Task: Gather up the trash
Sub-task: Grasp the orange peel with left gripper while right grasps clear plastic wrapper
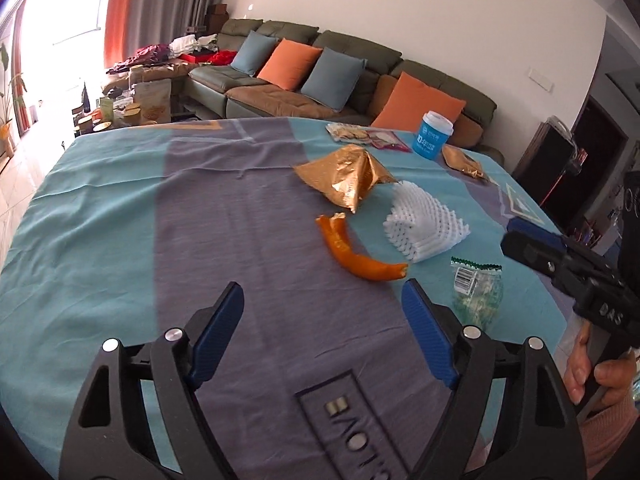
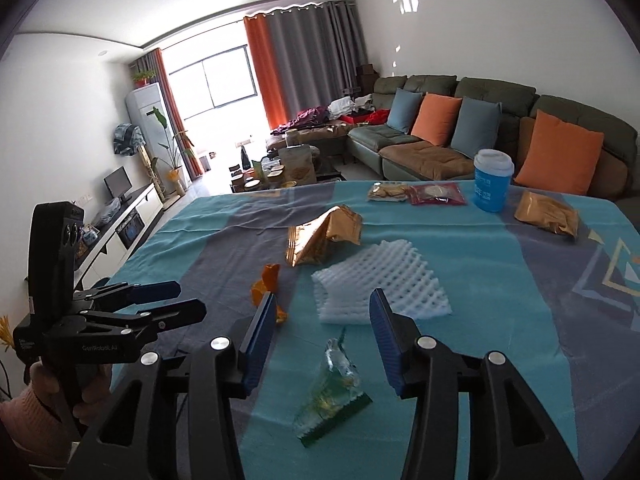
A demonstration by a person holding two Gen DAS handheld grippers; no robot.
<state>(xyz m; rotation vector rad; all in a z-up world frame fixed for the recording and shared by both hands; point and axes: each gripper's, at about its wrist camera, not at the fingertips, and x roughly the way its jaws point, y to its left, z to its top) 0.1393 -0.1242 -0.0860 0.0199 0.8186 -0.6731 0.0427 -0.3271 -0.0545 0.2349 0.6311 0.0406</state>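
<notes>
Two grippers hang empty over the table [image 2: 520, 280]: left gripper [image 1: 322, 312] wide, right gripper [image 2: 322, 320] half open. Clear wrapper [image 2: 334, 392] lies near, under the right one, which probably must drop and pinch.

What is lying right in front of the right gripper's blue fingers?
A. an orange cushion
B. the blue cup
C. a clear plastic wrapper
C: the clear plastic wrapper lies on the tablecloth just ahead of the open right gripper; the blue cup stands far back.
</notes>
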